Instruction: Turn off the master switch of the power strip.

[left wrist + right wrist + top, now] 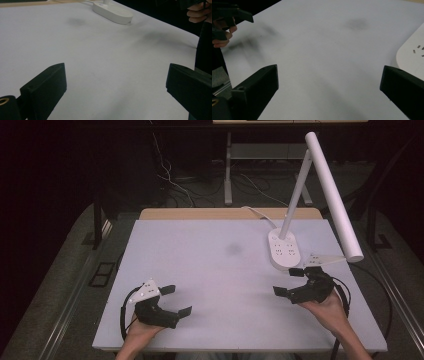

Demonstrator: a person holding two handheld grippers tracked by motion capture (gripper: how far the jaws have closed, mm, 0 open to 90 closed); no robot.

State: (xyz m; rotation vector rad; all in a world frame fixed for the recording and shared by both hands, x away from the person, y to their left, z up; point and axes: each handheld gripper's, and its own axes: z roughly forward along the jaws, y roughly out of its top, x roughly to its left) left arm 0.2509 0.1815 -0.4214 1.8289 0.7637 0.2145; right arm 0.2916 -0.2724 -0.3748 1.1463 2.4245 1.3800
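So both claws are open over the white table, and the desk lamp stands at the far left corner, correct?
Not quite. Both the left claw and right claw are open over the table, but the lamp stands at the far right, as the high view shows.

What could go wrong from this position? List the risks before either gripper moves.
1. The right gripper is open right beside the lamp base; a forward sweep could shove it.
2. The lamp head hangs above the right hand; lifting that hand could knock it.
3. The lamp's cable trails off the table's far edge; shifting the base may snag it.
The left gripper, open over bare table, looks low-risk.
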